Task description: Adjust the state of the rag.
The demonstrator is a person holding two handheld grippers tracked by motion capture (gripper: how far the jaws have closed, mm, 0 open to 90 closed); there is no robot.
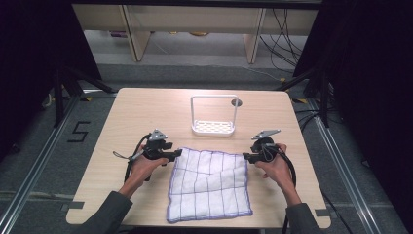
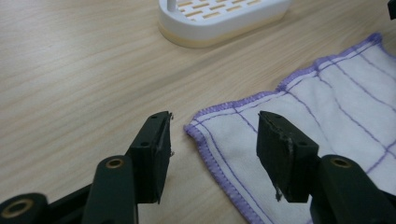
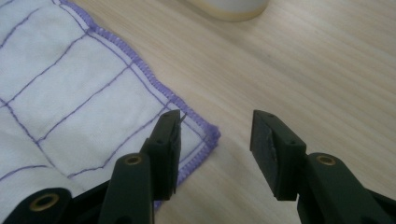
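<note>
A white cloth [image 1: 210, 184] with purple grid lines and purple hem lies flat on the table, folded over itself. My left gripper [image 1: 178, 153] sits at the cloth's far left corner [image 2: 196, 127], jaws open, the corner lying loose on the wood between and below them. My right gripper [image 1: 245, 156] is at the far right corner [image 3: 205, 135], also open; that corner rests on the table just under the left jaw. Neither pair of pads presses on the fabric.
A white slotted rack base with a wire handle [image 1: 213, 117] stands beyond the cloth at the table's middle; its base [image 2: 219, 18] is close ahead of the left gripper. A small dark disc [image 1: 236, 102] lies behind it. The wooden table [image 1: 146, 112] has open floor around it.
</note>
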